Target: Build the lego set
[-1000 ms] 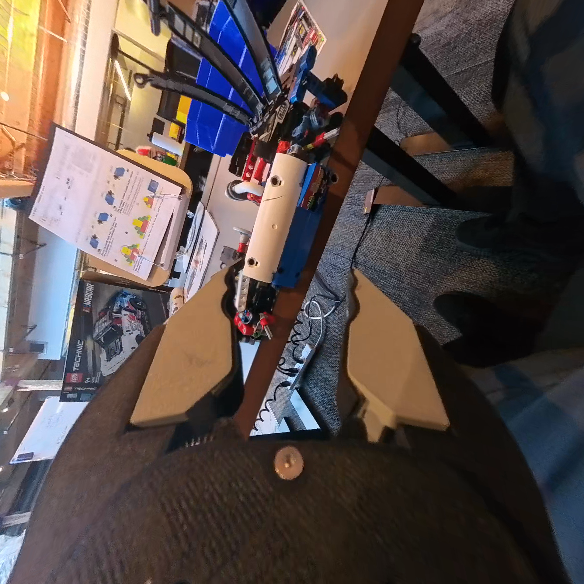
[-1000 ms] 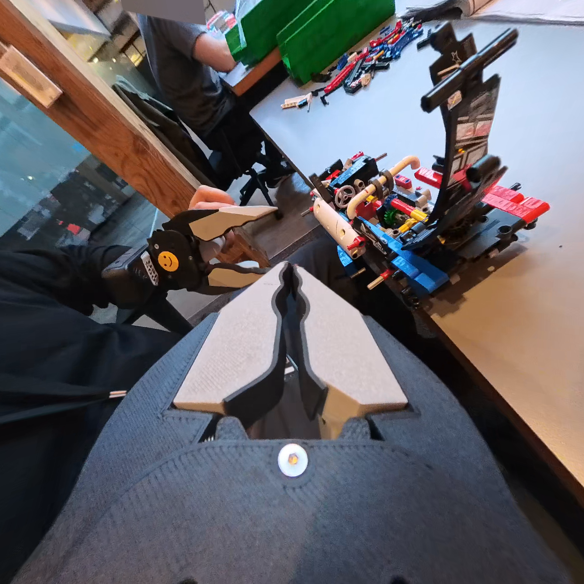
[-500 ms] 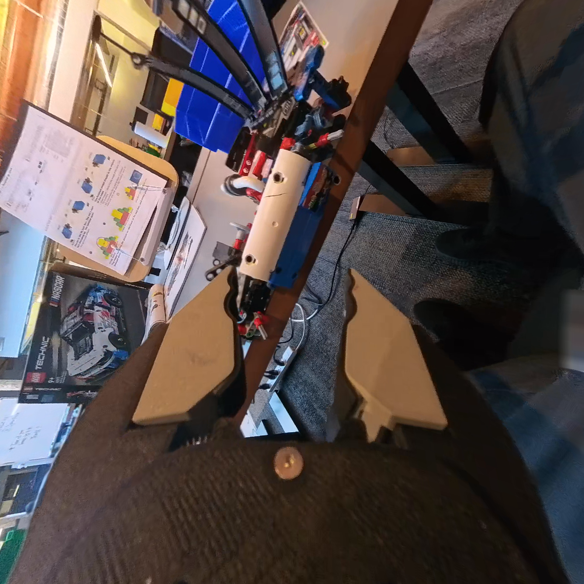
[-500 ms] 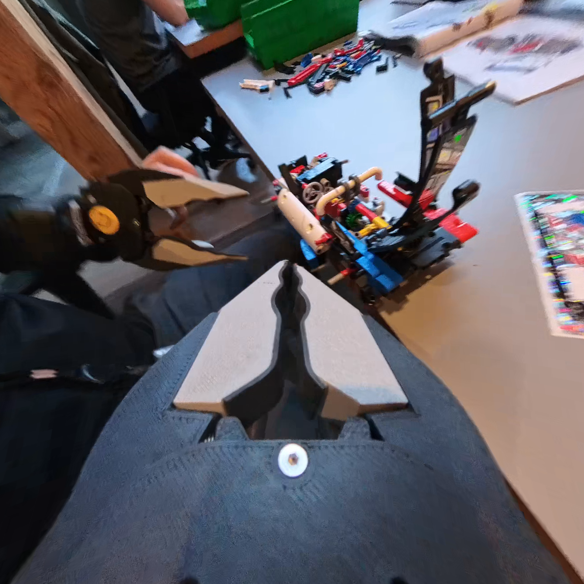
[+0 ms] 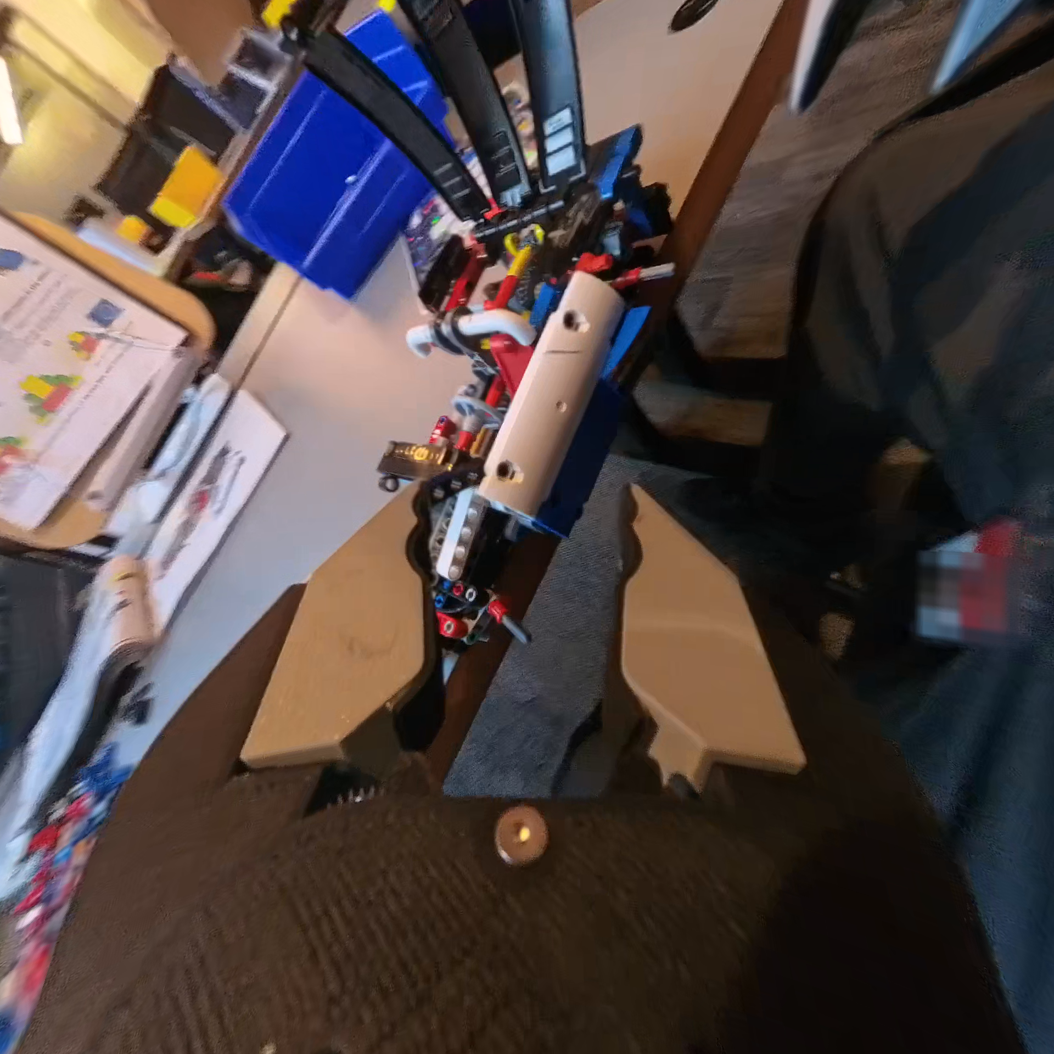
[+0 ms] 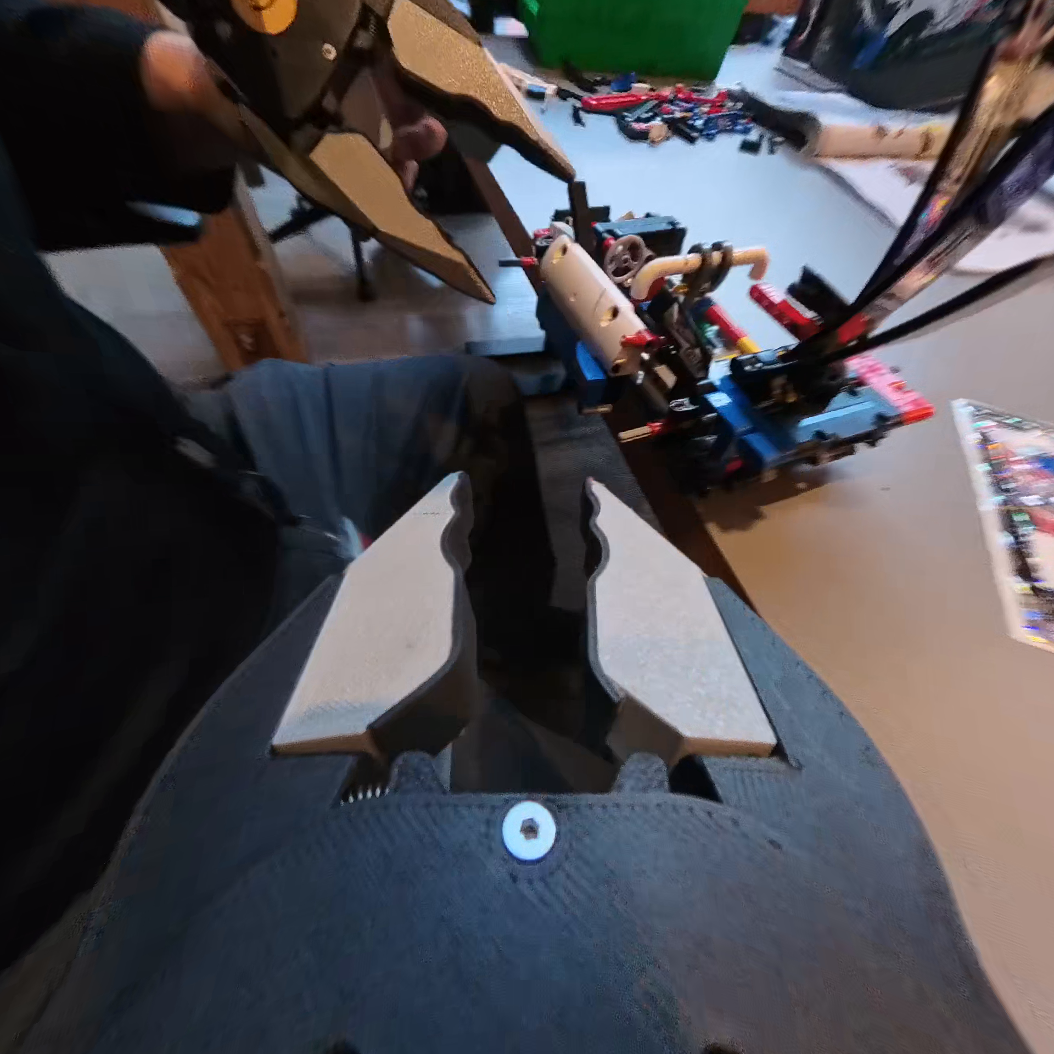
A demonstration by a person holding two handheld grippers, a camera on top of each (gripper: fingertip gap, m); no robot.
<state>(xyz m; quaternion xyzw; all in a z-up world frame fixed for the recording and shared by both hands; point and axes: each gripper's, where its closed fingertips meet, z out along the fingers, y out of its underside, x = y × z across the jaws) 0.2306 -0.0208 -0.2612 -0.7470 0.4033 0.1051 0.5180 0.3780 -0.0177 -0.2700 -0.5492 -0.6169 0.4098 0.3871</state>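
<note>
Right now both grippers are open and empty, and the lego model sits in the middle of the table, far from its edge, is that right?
Not quite. The lego model sits right at the table edge, as the right wrist view shows. The rest holds: the left gripper and right gripper are open and empty.

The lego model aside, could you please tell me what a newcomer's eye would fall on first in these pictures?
Most striking is the half-built lego model at the table's near edge, its white cylinder facing outward and long black panels rising from it. The open left claw hovers just beside the cylinder, while the right claw, also open, waits lower down. Loose pieces and a green bin lie farther back.
</note>
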